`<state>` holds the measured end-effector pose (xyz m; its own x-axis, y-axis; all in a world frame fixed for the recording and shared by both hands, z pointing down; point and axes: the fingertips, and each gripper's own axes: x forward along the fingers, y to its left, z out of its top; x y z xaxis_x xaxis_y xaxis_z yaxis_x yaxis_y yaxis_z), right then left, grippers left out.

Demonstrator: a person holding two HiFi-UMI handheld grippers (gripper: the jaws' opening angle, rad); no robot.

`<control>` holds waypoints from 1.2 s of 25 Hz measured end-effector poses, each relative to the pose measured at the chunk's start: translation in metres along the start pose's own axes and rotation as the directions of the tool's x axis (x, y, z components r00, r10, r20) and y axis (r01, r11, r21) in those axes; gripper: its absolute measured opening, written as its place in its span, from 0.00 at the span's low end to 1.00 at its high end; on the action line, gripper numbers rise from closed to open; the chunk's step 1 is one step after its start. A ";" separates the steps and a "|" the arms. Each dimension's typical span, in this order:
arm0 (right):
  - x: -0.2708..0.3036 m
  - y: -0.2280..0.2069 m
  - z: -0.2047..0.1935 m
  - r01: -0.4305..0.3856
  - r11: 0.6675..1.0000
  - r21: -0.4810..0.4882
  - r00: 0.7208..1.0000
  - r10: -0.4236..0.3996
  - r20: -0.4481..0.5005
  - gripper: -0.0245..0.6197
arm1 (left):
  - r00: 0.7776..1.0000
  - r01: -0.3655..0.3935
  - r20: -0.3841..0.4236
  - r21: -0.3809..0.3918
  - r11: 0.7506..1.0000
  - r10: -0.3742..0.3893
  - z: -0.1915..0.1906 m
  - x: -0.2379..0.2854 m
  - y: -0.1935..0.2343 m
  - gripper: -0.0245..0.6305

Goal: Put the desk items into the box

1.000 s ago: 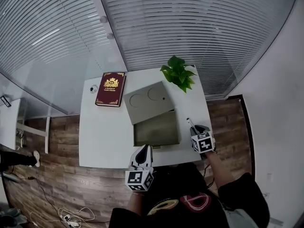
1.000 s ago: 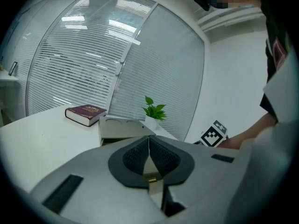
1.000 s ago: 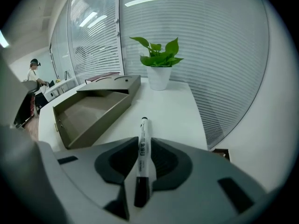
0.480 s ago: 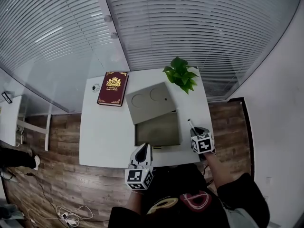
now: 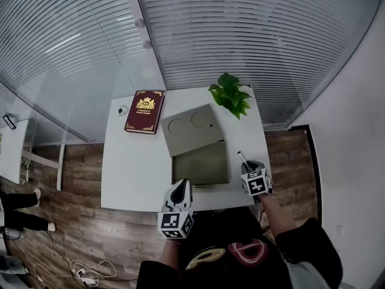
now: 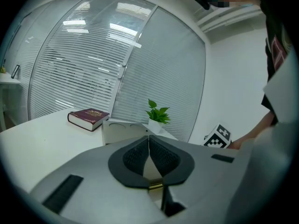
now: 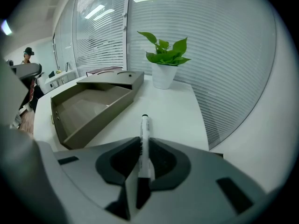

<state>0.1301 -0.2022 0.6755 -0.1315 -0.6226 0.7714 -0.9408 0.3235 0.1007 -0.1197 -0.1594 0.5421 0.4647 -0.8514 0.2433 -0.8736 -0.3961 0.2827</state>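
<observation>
A white marker with a black cap [image 7: 144, 139] lies along the jaws of my right gripper [image 7: 142, 147]. The jaws have just been closing and now press on its barrel. In the head view this marker [image 5: 242, 158] sticks out ahead of the right gripper [image 5: 246, 166] near the desk's right front edge. The grey box [image 5: 174, 172] stands open mid-desk with its lid [image 5: 189, 128] tilted back; its inside [image 7: 88, 107] looks empty. My left gripper [image 5: 180, 189] hangs at the desk's front edge, its pads [image 6: 140, 154] meeting with nothing between them.
A dark red book [image 5: 143, 111] lies at the back left of the white desk [image 5: 132, 173], with a small round object [image 5: 123, 110] beside it. A potted plant [image 5: 230, 94] stands at the back right. Blinds over glass rise behind the desk.
Both grippers keep their places and the marker stays between the right jaws. On the floor at far left a person's feet have shifted.
</observation>
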 end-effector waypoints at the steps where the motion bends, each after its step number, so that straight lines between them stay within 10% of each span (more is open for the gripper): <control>1: -0.001 0.000 0.002 0.004 1.000 -0.002 1.000 -0.004 0.005 0.15 | 1.000 0.000 0.001 0.001 1.000 0.000 0.001 -0.001 0.001 0.07; 30: -0.035 0.049 0.070 -0.067 0.997 0.026 0.986 0.063 0.155 0.15 | 1.000 0.028 0.006 -0.002 1.000 -0.028 0.002 -0.010 0.014 0.07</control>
<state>0.0670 -0.2144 0.6098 -0.2368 -0.7038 0.6697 -0.9378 0.3458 0.0319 -0.1366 -0.1566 0.5418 0.4884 -0.8417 0.2301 -0.8599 -0.4194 0.2911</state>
